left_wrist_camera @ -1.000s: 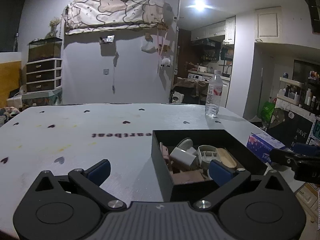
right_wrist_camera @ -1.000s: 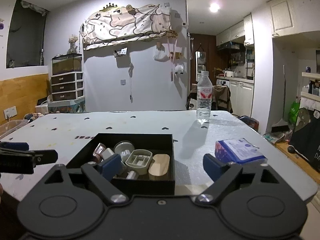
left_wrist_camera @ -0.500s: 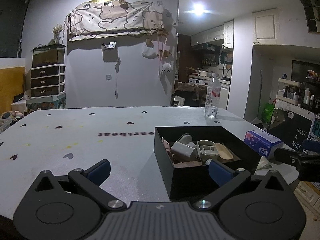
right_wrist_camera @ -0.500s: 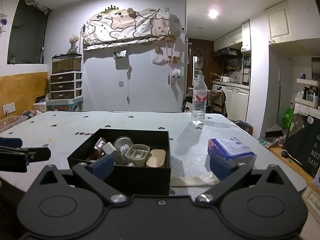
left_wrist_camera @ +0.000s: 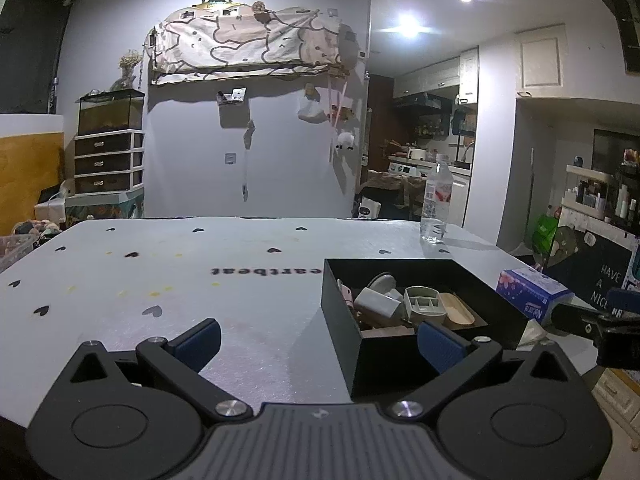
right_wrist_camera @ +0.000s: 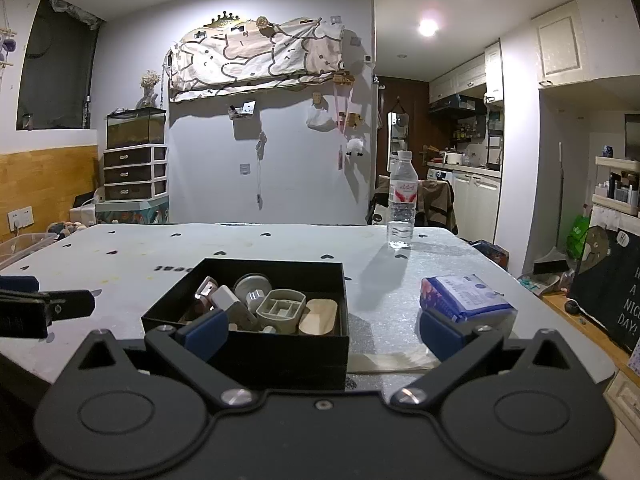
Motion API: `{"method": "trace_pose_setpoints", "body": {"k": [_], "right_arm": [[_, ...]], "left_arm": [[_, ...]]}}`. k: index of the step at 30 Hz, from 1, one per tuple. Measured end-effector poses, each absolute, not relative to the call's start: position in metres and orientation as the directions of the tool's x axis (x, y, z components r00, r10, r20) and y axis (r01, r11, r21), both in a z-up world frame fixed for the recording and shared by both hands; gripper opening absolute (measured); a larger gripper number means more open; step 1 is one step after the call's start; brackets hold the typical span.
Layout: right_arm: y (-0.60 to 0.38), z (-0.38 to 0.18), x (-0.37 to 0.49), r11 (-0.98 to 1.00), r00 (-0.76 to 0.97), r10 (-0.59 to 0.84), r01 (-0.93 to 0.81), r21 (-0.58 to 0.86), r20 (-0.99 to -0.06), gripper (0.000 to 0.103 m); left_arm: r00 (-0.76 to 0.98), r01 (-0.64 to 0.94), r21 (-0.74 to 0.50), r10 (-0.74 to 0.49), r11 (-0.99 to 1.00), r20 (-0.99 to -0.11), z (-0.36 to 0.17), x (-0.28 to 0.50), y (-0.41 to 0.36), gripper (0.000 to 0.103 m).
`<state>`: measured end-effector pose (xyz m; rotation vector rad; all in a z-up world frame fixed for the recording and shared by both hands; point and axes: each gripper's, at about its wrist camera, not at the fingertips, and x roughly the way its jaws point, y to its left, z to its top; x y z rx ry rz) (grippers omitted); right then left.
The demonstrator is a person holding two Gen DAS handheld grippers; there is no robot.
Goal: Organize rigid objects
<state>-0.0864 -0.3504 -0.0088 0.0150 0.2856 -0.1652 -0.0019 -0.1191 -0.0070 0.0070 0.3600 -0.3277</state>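
Observation:
A black open box [right_wrist_camera: 276, 346] stands near the table's front edge; it also shows at right in the left wrist view [left_wrist_camera: 384, 352]. It holds several small rigid objects: a grey compartment tray [right_wrist_camera: 280, 308], a beige oval lid [right_wrist_camera: 318, 316], a white block [right_wrist_camera: 228, 300] and a round tin [right_wrist_camera: 252, 284]. My left gripper [left_wrist_camera: 318, 344] is open and empty, level with the table's front edge, left of the box. My right gripper [right_wrist_camera: 324, 330] is open and empty, just in front of the box. Each gripper's tip shows in the other's view.
A blue tissue pack [right_wrist_camera: 464, 300] lies right of the box, with a flat strip [right_wrist_camera: 392, 360] in front of it. A water bottle [right_wrist_camera: 402, 200] stands at the table's [left_wrist_camera: 200, 280] far right. Drawers and a storage bin stand off to the left.
Both grippers have pulled back and down from the box, which now shows smaller and more from the side. Both stay open.

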Motion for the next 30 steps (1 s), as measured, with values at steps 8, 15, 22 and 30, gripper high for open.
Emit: {"method": "trace_pose_setpoints", "body": {"k": [8, 15, 22, 30], "right_arm": [[-0.3506, -0.0086, -0.0866, 0.986, 0.946, -0.159, 0.164, -0.008, -0.282, 0.103], [-0.3506, -0.0090, -0.0882, 0.986, 0.946, -0.160, 0.166, -0.003, -0.282, 0.103], [-0.3502, -0.0091, -0.0886, 0.986, 0.946, -0.160, 0.166, -0.002, -0.283, 0.103], [-0.3509, -0.0088, -0.0884, 0.986, 0.945, -0.161, 0.167, -0.003, -0.284, 0.103]], "left_arm": [[0.885, 0.316, -0.043, -0.310, 0.948, -0.347, -0.0067, -0.0036, -0.1188, 0.103], [0.885, 0.316, -0.043, -0.311, 0.948, -0.347, -0.0066, -0.0036, -0.1189, 0.103], [0.885, 0.316, -0.041, -0.310, 0.948, -0.346, -0.0065, -0.0039, -0.1188, 0.103], [0.885, 0.316, -0.041, -0.310, 0.948, -0.346, -0.0064, -0.0038, -0.1190, 0.103]]}}
